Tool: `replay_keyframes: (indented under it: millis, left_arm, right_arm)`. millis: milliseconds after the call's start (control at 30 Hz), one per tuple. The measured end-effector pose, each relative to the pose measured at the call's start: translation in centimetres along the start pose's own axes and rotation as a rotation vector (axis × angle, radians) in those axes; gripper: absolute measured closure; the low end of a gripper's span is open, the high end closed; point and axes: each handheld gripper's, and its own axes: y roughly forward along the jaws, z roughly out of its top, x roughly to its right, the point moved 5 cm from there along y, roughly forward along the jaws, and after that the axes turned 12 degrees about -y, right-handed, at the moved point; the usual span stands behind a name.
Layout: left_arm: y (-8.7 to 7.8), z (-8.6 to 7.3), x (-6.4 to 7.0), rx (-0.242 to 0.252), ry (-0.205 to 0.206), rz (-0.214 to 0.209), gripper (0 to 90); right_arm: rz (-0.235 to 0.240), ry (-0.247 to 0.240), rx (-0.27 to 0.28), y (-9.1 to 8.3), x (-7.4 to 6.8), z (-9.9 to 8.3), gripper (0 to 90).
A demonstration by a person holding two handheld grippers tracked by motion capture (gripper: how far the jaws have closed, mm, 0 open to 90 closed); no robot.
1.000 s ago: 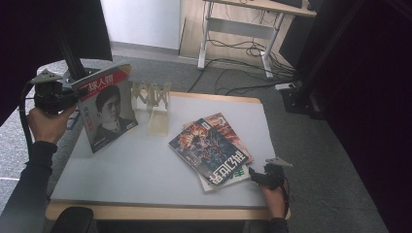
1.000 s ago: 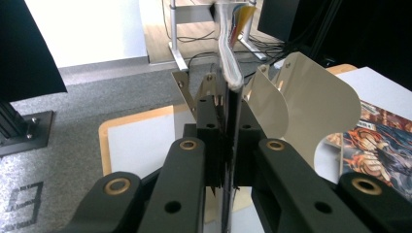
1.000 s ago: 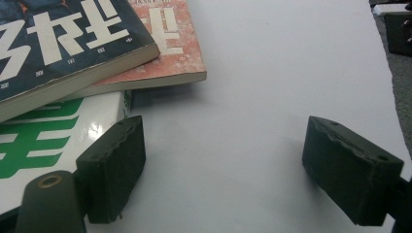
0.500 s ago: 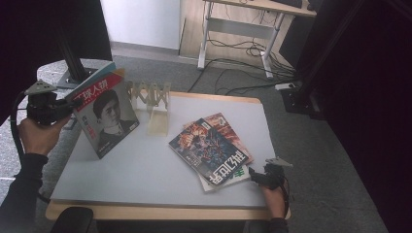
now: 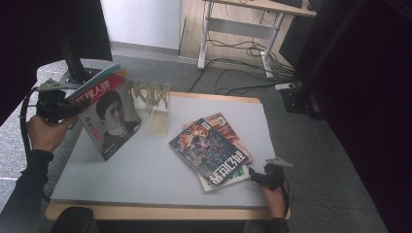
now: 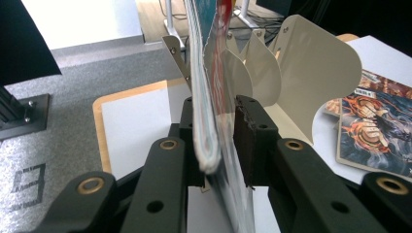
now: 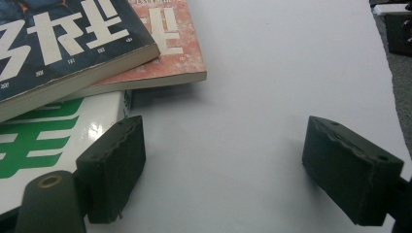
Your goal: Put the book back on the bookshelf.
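My left gripper (image 5: 57, 106) is shut on the edge of a magazine with a portrait cover (image 5: 111, 116), holding it upright and tilted over the table's left side. In the left gripper view the jaws clamp its pages (image 6: 214, 145), just in front of a cream divider rack (image 6: 311, 77). The rack (image 5: 154, 104) stands behind the magazine to its right. A stack of three magazines (image 5: 214, 151) lies flat at mid-right. My right gripper (image 5: 262, 175) rests open on the table at the stack's near right corner, holding nothing, one pad (image 7: 114, 167) beside the white-and-green bottom magazine (image 7: 43, 141).
The grey tabletop (image 5: 145, 179) has a wooden rim. Past the left edge stands a dark post on a metal base (image 5: 73, 73). Behind the table are a desk frame (image 5: 233, 29) and loose cables on the carpet (image 5: 243, 68).
My left hand has sunk slightly and shifted a little, taking the portrait magazine with it. The right gripper has stayed still and open.
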Motion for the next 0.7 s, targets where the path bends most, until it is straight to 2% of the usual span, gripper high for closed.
replay_keyframes:
  millis: [100, 167, 300, 367, 567, 700]
  left_arm:
    - [0.3, 0.1, 0.1, -0.009, -0.004, 0.004, 74.3]
    - [0.5, 0.2, 0.1, -0.014, -0.004, 0.019, 79.4]
    - [0.4, 0.5, 0.3, -0.017, -0.018, 0.019, 84.8]
    - [0.1, 1.0, 0.4, 0.012, -0.04, 0.015, 86.4]
    - [0.0, 1.6, 0.4, 0.041, -0.032, 0.046, 86.7]
    - [0.0, 2.0, 0.4, 0.069, -0.051, 0.039, 86.8]
  right_arm:
    - [0.0, 0.0, 0.0, 0.0, 0.0, 0.0, 15.4]
    - [0.0, 0.0, 0.001, 0.0, 0.0, 0.0, 15.3]
    - [0.001, 0.001, 0.001, 0.0, 0.0, 0.0, 15.3]
    - [0.001, 0.001, 0.001, 0.0, 0.0, 0.0, 15.4]
    - [0.001, 0.001, 0.001, 0.0, 0.0, 0.0, 15.4]
    - [0.002, 0.001, 0.001, 0.0, 0.0, 0.0, 15.4]
